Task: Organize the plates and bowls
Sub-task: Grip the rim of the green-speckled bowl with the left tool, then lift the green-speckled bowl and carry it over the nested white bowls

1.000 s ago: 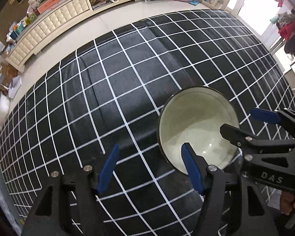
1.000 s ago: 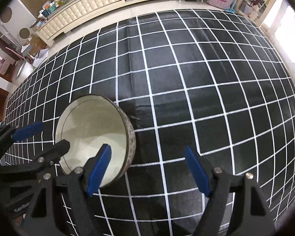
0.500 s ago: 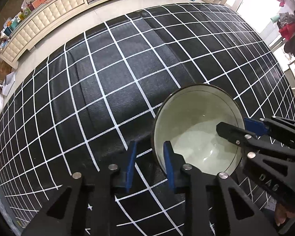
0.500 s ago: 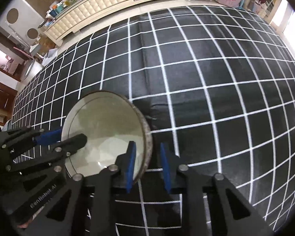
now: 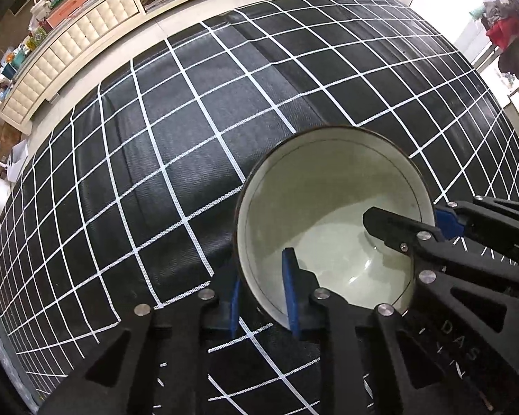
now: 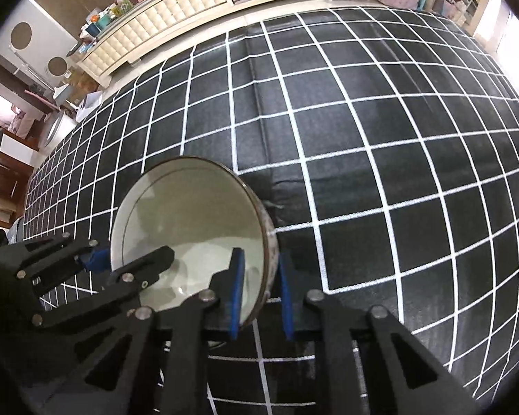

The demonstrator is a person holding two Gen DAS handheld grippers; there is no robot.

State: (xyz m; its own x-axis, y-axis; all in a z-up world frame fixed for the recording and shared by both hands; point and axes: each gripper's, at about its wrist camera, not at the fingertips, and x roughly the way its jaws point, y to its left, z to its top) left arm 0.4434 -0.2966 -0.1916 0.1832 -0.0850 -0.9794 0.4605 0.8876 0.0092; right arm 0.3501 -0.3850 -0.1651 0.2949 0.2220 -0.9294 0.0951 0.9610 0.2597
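A: Nearest the lens in the left view: left gripper (image 5: 261,294) astride the bowl (image 5: 332,214), one blue pad inside the wall, one outside. Closing at this moment, nearly pinched on the rim.

B: Same on the far side of the bowl. Right gripper (image 6: 259,292) closing too, rim between its pads, inner pad against the pale inside, outer pad beside the speckled outer wall. Hard to say whether quite tight yet.

A: Bowl itself: upright, empty, sitting on the black checked cloth (image 5: 176,159). Nothing else on the cloth near the bowl; no plates in view.

B: Step in hand, then: a two-sided grasp of the bowl, lift not yet begun.

A: Next move, probably: finish the squeeze on both sides, then raise level and together. Uneven lift likely to tilt the bowl or let a smooth rim slip out.

B: Beyond the bowl: a crease in the cloth, then pale floor, then the long cream cabinet (image 6: 162,20) with clutter on top.

A: No stacking spot visible from here.
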